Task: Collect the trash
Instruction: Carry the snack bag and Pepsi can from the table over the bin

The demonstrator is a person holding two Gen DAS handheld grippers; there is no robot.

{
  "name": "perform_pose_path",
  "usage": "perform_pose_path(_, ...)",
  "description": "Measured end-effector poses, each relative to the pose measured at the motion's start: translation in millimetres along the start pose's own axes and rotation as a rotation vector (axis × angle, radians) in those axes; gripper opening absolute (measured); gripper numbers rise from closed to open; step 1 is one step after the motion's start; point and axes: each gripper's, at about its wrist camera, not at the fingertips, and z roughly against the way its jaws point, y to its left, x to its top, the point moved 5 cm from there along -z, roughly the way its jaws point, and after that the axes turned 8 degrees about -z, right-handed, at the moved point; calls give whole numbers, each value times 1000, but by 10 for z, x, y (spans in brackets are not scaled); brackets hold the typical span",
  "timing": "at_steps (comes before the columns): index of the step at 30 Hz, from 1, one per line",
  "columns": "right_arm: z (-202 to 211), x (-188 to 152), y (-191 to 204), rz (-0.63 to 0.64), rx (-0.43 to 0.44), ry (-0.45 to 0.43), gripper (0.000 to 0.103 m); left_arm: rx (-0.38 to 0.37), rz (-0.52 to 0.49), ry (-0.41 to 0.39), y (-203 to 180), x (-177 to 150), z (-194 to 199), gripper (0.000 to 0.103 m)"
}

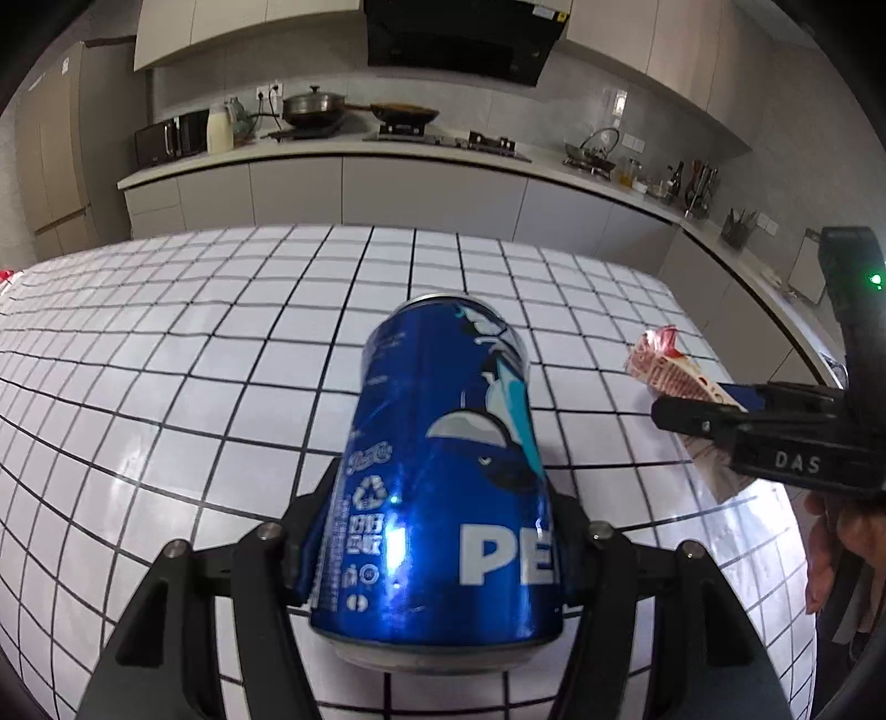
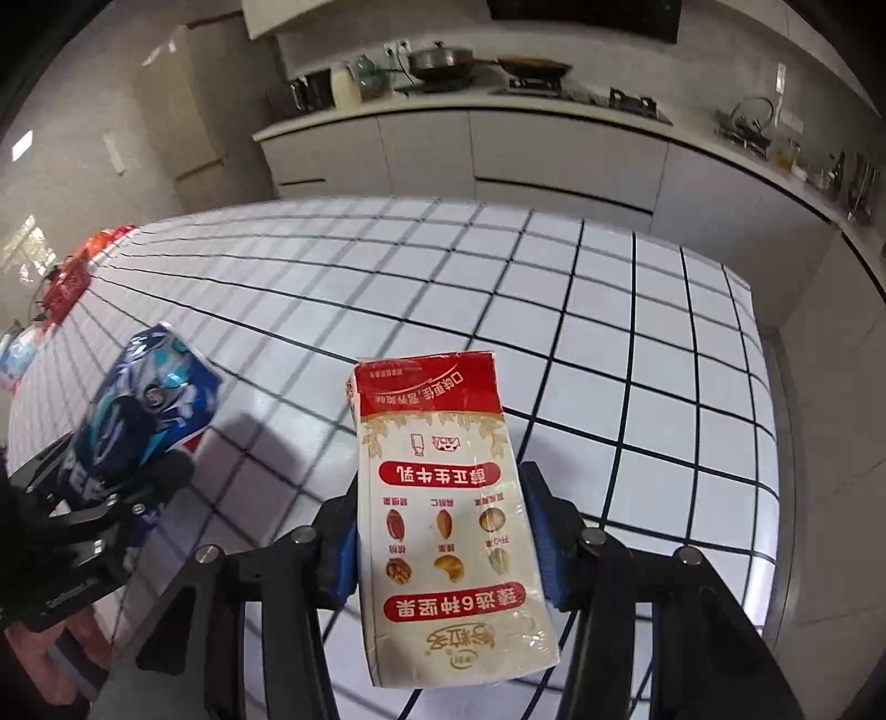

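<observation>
Left wrist view shows the left claw (image 1: 426,548) gripping a light, slippery can (image 1: 443,471) low on its sides, while the right claw (image 2: 443,548) pinches a probably empty, soft carton (image 2: 443,509) between its pads.

A home kitchen: behind the tiled desk (image 1: 221,354) runs a long counter (image 1: 332,152) carrying a gas hob (image 1: 443,138) with pans, range hood (image 1: 459,39) above, microwave (image 1: 171,138) at its left end.

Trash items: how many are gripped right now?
2. Blue soda can is clamped in the left gripper; milk carton is clamped in the right gripper. More may lie off-frame.
</observation>
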Motion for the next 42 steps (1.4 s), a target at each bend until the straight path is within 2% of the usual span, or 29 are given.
perform_pose_path(9, 660, -262, 10, 16, 16, -70, 52, -12, -26, -53, -328, -80, 411, 62)
perform_pose_path(17, 1237, -623, -360, 12, 9, -110, 52, -26, -37, -80, -855, -221, 756, 62)
perform_pose_path(30, 2204, -1305, -1112, -23, 7, -166, 52, -61, -95, -112, -1812, -446, 1222, 62)
perform_pose_path(42, 2807, -1927, -1973, -90, -50, -181, 52, -137, -154, -108, -2708, -628, 1326, 62)
